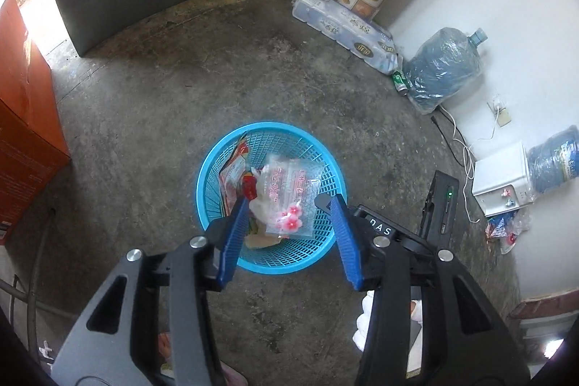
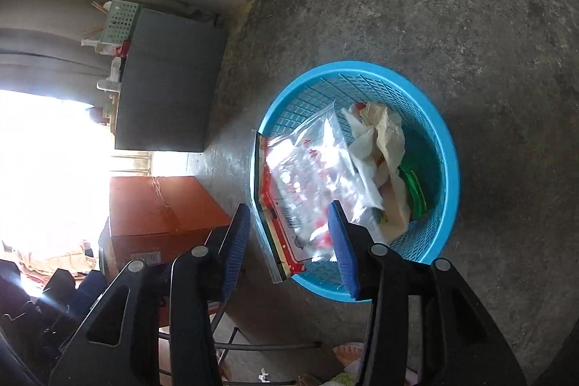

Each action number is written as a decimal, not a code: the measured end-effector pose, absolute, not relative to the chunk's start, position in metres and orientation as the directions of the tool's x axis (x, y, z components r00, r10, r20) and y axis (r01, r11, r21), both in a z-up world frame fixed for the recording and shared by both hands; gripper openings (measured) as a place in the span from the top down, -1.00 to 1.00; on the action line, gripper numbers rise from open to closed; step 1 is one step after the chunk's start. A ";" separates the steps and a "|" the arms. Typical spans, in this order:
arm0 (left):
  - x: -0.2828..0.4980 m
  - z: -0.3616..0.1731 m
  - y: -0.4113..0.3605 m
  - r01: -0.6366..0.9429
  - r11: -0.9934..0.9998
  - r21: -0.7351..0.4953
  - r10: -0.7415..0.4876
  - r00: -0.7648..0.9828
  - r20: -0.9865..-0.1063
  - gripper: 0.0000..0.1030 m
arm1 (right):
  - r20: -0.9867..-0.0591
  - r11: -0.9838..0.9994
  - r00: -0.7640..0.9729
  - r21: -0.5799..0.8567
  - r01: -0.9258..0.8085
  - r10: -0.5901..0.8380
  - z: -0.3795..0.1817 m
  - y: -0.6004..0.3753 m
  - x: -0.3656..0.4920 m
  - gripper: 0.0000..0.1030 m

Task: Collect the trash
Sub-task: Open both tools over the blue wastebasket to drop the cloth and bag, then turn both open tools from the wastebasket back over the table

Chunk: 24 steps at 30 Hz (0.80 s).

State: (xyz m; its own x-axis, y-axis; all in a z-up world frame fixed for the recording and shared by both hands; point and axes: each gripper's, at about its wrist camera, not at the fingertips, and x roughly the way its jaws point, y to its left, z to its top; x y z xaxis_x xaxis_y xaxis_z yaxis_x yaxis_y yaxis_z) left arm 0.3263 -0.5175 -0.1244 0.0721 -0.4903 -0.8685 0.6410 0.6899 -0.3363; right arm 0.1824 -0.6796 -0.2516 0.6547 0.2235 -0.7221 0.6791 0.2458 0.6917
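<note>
Trash (image 1: pixel 286 198) lies in the blue basket (image 1: pixel 217 154) on the concrete floor (image 1: pixel 152 104); my left tongs (image 1: pixel 286 227) and right tongs (image 2: pixel 289 234) hang wide and empty above it. Toilet rolls (image 1: pixel 343 28), water jugs (image 1: pixel 443 67) and an orange box (image 1: pixel 25 118) stand well apart.

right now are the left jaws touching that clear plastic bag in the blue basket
Apart. The left wrist view shows the left gripper open above the blue basket, with a gap between each pad and the clear plastic bag, which lies loose on the trash inside.
</note>
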 end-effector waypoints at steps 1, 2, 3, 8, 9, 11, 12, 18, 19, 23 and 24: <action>0.328 -0.119 -0.516 0.641 0.690 -0.337 -0.498 0.082 -0.863 0.13 | -0.717 0.247 0.661 0.697 0.673 0.221 -0.249 -0.678 0.179 0.14; 0.328 -0.112 -0.512 0.642 0.690 -0.333 -0.504 0.097 -0.858 0.13 | -0.715 0.254 0.666 0.699 0.669 0.213 -0.245 -0.677 0.176 0.14; 0.327 -0.103 -0.507 0.646 0.687 -0.332 -0.514 0.111 -0.850 0.12 | -0.714 0.265 0.670 0.699 0.664 0.203 -0.240 -0.676 0.173 0.14; 0.310 -0.036 -0.458 0.669 0.668 -0.326 -0.578 0.190 -0.794 -0.01 | -0.702 0.383 0.698 0.690 0.614 0.145 -0.186 -0.664 0.151 0.14; 0.305 -0.022 -0.443 0.673 0.665 -0.323 -0.591 0.210 -0.779 -0.04 | -0.696 0.420 0.706 0.683 0.598 0.127 -0.170 -0.661 0.146 0.14; 0.291 0.008 -0.408 0.684 0.666 -0.298 -0.604 0.259 -0.754 -0.17 | -0.684 0.503 0.724 0.659 0.558 0.093 -0.137 -0.649 0.136 0.14; 0.283 0.021 -0.390 0.685 0.670 -0.285 -0.609 0.288 -0.739 -0.21 | -0.673 0.547 0.736 0.644 0.535 0.074 -0.119 -0.641 0.131 0.14; 0.228 0.066 -0.281 0.644 0.736 -0.210 -0.588 0.453 -0.670 -0.46 | -0.594 0.776 0.804 0.516 0.363 0.020 -0.022 -0.583 0.110 -0.07; 0.221 0.070 -0.261 0.621 0.758 -0.201 -0.573 0.486 -0.660 -0.47 | -0.582 0.806 0.813 0.490 0.333 0.019 -0.009 -0.571 0.110 -0.14; 0.194 0.074 -0.182 0.497 0.846 -0.194 -0.495 0.595 -0.633 -0.48 | -0.538 0.885 0.839 0.425 0.191 0.077 0.036 -0.517 0.121 -0.35; 0.189 0.074 -0.162 0.457 0.867 -0.196 -0.469 0.620 -0.629 -0.48 | -0.533 0.898 0.840 0.412 0.157 0.098 0.046 -0.502 0.126 -0.40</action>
State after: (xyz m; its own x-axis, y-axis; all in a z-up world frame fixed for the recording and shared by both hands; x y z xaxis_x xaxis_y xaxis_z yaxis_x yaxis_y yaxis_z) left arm 0.1890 -0.1619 0.0739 0.6202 -0.4693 -0.6286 0.4574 0.8674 -0.1962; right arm 0.1264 -0.5024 0.0460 0.8403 0.0976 -0.5333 0.1570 0.8977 0.4117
